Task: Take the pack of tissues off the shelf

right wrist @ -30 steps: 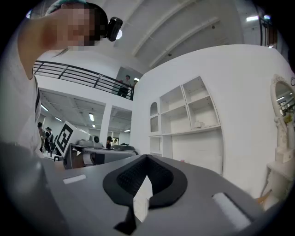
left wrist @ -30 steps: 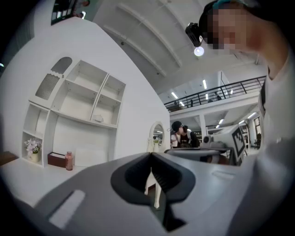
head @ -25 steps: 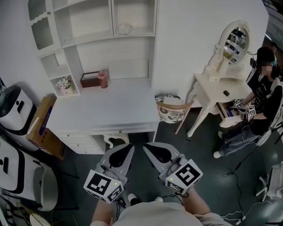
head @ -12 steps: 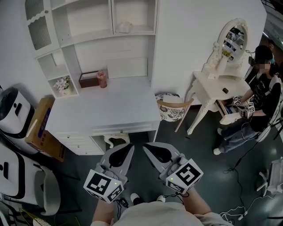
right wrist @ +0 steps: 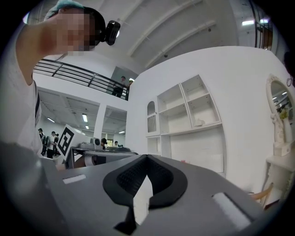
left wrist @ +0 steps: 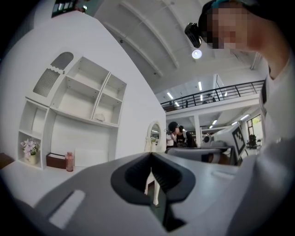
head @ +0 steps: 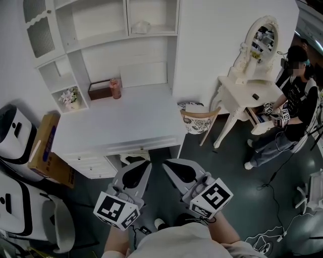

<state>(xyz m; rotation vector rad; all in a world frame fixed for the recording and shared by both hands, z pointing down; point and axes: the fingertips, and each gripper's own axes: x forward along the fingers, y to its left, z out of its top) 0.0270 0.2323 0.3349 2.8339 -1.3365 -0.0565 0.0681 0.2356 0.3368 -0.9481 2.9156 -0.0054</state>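
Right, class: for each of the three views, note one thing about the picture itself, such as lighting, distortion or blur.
Head view: the light is even and soft, the picture is sharp all over, and the white desk is nearly shadowless. Left gripper view: the fisheye lens bows the shelf unit, the corners go black, and a ceiling lamp flares. Right gripper view: same bowing and black corners; the right gripper, close to the lens, looks soft.

The worktop point(head: 126, 121) is bare across its middle and front, an open way to its back; only a brown box point(head: 99, 89) and a pink bottle point(head: 115, 88) stand just beside each other at its back left. The upper right shelf compartment point(head: 159, 14) is open-fronted, with free room around the pack of tissues point(head: 140, 26). A chair point(head: 200, 115) crowds the worktop's right corner, a cardboard box point(head: 43, 146) its left end.
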